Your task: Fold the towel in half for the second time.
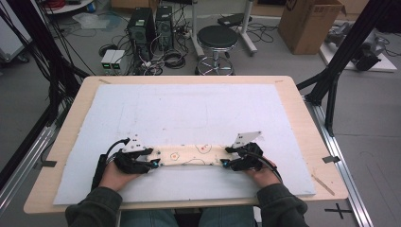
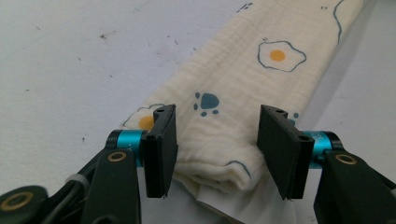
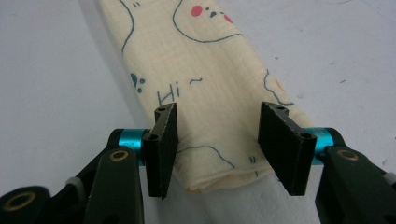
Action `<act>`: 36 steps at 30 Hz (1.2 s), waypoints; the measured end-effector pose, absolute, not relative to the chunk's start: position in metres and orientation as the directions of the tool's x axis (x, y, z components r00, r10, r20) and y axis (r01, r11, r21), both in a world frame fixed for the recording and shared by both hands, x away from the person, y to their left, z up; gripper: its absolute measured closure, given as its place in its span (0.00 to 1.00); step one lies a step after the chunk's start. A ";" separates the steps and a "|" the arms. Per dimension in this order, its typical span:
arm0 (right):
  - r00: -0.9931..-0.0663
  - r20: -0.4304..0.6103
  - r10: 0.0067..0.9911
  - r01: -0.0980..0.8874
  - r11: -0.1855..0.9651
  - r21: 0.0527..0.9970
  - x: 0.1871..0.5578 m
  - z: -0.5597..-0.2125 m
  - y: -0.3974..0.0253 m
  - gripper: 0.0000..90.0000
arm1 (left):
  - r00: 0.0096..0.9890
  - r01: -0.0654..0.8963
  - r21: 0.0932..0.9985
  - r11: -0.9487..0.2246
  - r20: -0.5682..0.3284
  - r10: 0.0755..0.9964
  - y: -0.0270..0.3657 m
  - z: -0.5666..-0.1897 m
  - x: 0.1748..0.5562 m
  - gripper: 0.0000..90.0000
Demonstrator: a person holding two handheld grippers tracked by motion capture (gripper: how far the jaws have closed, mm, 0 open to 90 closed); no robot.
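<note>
I judge the folding well along: the cloth (image 1: 191, 155) already lies as a long narrow band across the near part of the white mat (image 1: 189, 109) on the counter (image 1: 302, 118), and what is left, I think, is to bring its two ends together or roll it shorter. My left claw (image 2: 215, 140) stands with its jaws apart, straddling the left end of the band, whose rounded folded edge sits between them without being pinched; my right claw (image 3: 217, 140) is likewise spread around the right end, not yet gripping. The cloth is soft cream muslin with a crinkled weave, printed with fried eggs, blue paw marks, outlined shapes and a small "Hi"
</note>
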State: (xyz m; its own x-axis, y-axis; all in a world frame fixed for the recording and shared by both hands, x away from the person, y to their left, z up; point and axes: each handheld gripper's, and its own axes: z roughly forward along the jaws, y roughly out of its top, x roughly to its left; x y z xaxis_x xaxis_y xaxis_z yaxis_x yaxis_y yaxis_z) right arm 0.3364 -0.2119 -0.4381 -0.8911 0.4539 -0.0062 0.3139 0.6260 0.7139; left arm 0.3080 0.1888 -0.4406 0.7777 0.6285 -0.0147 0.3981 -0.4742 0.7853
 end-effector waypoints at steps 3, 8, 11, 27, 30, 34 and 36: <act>-0.887 0.033 0.460 0.340 0.604 0.720 0.337 -0.438 -0.212 0.44 | 0.768 0.411 0.798 -0.440 -0.043 0.639 0.194 -0.436 0.309 0.52; -0.883 0.055 0.466 0.343 0.561 0.753 0.336 -0.431 -0.214 0.37 | 0.754 0.398 0.830 -0.390 -0.055 0.654 0.200 -0.429 0.306 0.49; -0.880 0.084 0.468 0.342 0.501 0.795 0.335 -0.424 -0.219 0.37 | 0.754 0.390 0.837 -0.384 -0.051 0.655 0.202 -0.427 0.304 0.47; -0.781 0.177 0.599 0.482 0.398 0.780 0.370 -0.424 -0.236 0.50 | 0.643 0.452 0.835 -0.313 -0.061 0.764 0.211 -0.429 0.326 0.56; -0.782 0.194 0.593 0.503 0.415 0.759 0.377 -0.429 -0.233 0.55 | 0.611 0.469 0.832 -0.296 -0.063 0.789 0.213 -0.431 0.331 0.59; -0.779 0.245 0.577 0.531 0.401 0.747 0.383 -0.433 -0.231 0.59 | 0.595 0.476 0.839 -0.262 -0.088 0.799 0.214 -0.431 0.336 0.64; -0.778 0.278 0.564 0.542 0.378 0.751 0.385 -0.434 -0.231 0.59 | 0.608 0.483 0.834 -0.266 -0.101 0.788 0.212 -0.432 0.338 0.64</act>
